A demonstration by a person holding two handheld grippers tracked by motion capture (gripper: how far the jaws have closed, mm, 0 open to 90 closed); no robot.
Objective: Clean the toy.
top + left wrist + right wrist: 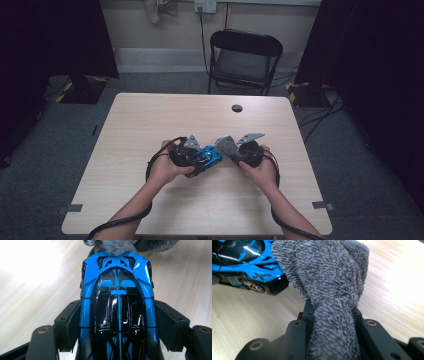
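On the left, the left gripper (192,159) pinches the blue toy car (206,158) across its flanks, holding it near the middle of the wooden table (150,120), a little toward the near edge. In the left gripper view the black jaws press on either side of the car (117,307), and its long axis runs straight away from the gripper, so that its far end points at the other tool.

At that far end, a tuft of the grey cloth (117,246) touches the car's bodywork. The car's end therefore lies directly between the two grippers, and the wipe would travel along its length, back toward the left hand.

On the right, the right gripper (235,150) is pressed together on the grey cloth (329,290), which bunches up between the jaws and fans out beyond them. In the right gripper view the car (244,262) sits up and to the left of the cloth, its gold wheel close above the table; whether the wheel rests on the wood is hard to judge here. The right hand is the nearer one for the rubbing, while the left only steadies the car.
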